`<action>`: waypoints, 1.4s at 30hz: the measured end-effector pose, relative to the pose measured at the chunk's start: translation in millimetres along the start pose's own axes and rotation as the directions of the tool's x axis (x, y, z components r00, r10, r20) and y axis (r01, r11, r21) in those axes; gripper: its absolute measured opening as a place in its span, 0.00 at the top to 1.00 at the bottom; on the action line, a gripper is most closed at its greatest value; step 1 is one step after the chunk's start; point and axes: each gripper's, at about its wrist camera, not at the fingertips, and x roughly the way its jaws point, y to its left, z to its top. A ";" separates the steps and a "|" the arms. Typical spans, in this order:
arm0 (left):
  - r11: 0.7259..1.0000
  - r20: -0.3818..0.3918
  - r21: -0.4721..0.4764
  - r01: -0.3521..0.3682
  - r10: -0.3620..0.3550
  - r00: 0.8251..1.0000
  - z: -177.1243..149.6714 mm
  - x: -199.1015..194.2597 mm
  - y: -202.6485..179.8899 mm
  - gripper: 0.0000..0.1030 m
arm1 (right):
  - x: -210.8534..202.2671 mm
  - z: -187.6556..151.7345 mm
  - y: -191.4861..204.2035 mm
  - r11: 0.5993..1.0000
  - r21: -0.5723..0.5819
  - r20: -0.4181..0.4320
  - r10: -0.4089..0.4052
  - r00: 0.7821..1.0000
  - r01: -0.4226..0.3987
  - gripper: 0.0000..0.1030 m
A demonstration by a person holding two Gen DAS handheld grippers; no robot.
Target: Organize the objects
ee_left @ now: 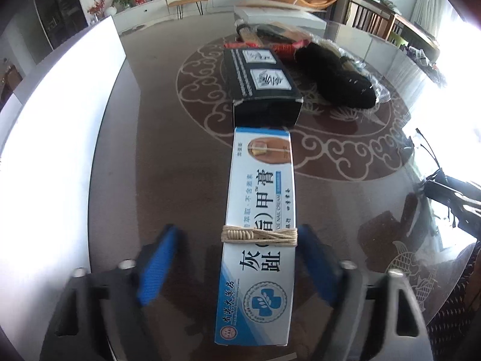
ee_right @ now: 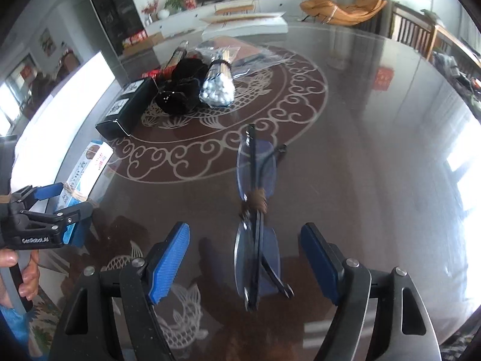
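Lengthwise, the cream box [ee_left: 258, 231] points away between the spread left gripper [ee_left: 234, 258].

A white and blue carton [ee_left: 258, 234] (black lettering, tan twine) is seen beside a black box [ee_left: 261, 87] with white patterned squares. Pale scrollwork and fish are shown on the brown table [ee_right: 360, 120].
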 end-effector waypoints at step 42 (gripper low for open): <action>0.862 0.233 -0.501 -0.081 0.224 0.946 -42.3 -164.3 203.6 0.32 | -53.0 68.6 249.3 0.853 -0.260 0.117 0.494 0.862 -0.453 0.21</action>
